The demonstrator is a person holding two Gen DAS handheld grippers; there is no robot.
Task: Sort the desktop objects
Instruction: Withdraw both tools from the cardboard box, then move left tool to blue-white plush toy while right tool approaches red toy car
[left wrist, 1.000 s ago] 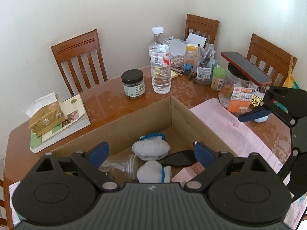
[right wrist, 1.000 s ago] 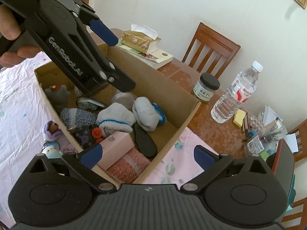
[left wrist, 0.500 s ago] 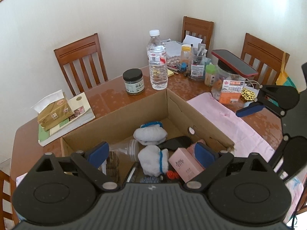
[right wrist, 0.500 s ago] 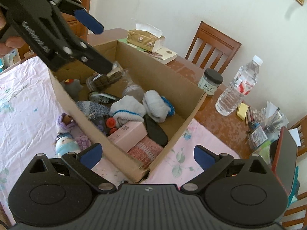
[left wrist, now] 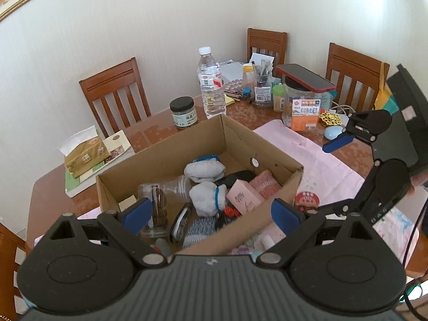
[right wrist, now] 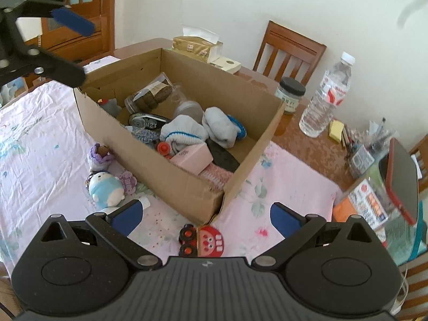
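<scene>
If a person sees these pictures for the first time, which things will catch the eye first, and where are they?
First comes the open cardboard box in the middle of the table, filled with grey socks, a pink carton and a clear jar lying on its side. Next are the toys outside it on the pink floral cloth: a pale blue plush doll beside the box's near wall and a red toy car at its near corner.

Both wrist views look steeply down, sharing the cardboard box (left wrist: pixel 270 160) from opposite sides.
</scene>
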